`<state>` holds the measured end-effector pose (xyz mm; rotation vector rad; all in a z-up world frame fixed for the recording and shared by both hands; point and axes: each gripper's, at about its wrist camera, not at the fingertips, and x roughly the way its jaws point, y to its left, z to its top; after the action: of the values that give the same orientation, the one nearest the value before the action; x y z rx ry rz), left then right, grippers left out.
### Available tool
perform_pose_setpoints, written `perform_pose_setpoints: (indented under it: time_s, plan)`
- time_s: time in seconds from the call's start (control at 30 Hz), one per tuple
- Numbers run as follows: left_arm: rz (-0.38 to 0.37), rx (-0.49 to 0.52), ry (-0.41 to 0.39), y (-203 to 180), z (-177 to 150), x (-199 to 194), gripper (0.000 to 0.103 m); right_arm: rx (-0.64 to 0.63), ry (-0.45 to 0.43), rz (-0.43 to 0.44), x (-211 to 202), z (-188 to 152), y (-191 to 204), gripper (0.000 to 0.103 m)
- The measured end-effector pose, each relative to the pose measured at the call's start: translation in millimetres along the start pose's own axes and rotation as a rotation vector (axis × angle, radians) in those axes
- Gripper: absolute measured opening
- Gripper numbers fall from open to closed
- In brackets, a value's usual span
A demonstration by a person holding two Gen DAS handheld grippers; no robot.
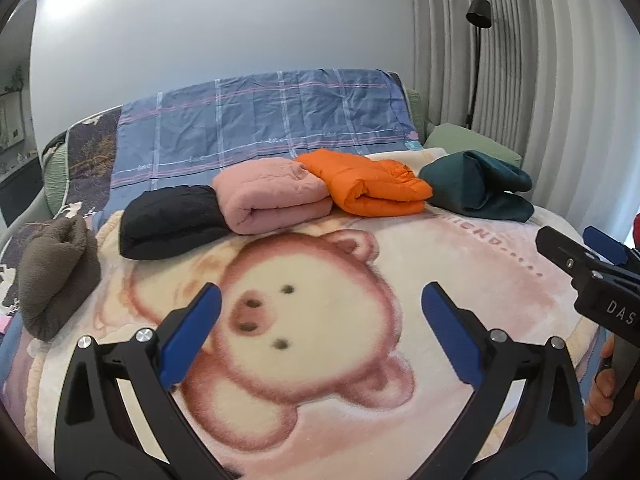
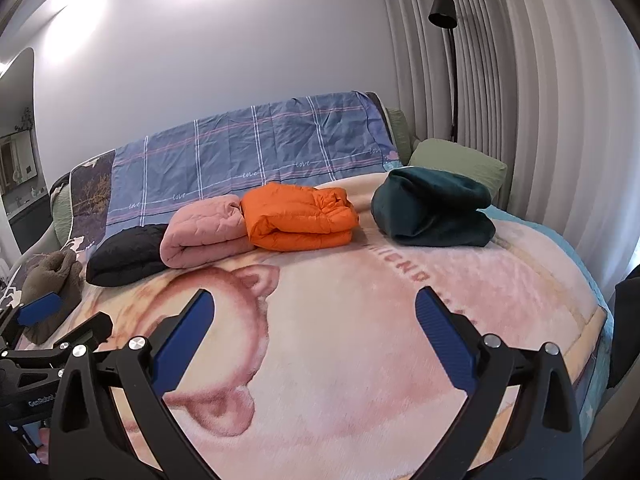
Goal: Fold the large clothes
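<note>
Several folded garments lie in a row across the far part of the bed: a brown fleece [image 1: 56, 276] [image 2: 54, 280], a black quilted one [image 1: 172, 224] [image 2: 128, 256], a pink one [image 1: 272, 196] [image 2: 204, 232], an orange jacket [image 1: 368, 184] [image 2: 300, 216] and a dark teal one [image 1: 476, 186] [image 2: 432, 208]. My left gripper [image 1: 320, 304] is open and empty above the bear blanket [image 1: 320, 360]. My right gripper [image 2: 314, 308] is open and empty above the blanket [image 2: 360, 360]; it also shows at the right edge of the left wrist view [image 1: 576, 252].
A blue plaid sheet [image 1: 260, 124] [image 2: 256, 148] covers the headboard. A green pillow [image 1: 472, 144] [image 2: 456, 160] lies behind the teal garment. A black floor lamp [image 1: 478, 60] [image 2: 448, 60] and grey curtains [image 2: 520, 100] stand at the right.
</note>
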<state>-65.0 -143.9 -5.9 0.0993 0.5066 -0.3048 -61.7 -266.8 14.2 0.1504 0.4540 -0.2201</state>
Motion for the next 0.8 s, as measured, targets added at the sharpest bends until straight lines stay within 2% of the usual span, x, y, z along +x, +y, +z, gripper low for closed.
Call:
perform_pose_setpoints:
  time_s: [0.13, 0.47, 0.67, 0.8]
  plan:
    - [0.065, 0.016, 0.007, -2.0, -0.4, -3.3, 0.101, -0.002, -0.001, -0.002, -1.3, -0.8, 1.5, 0.101]
    - [0.016, 0.051, 0.009, -14.6, 0.1, -10.7, 0.101, -0.004, 0.000, -0.011, -1.3, -2.4, 1.5, 0.101]
    - [0.029, 0.046, 0.016, -13.1, 0.2, -8.1, 0.101, -0.012, 0.013, -0.022, 1.7, -2.5, 1.6, 0.101]
    - [0.064, 0.060, 0.001, -14.4, 0.0, -8.9, 0.101, -0.021, 0.022, -0.033, 4.9, -2.9, 1.7, 0.101]
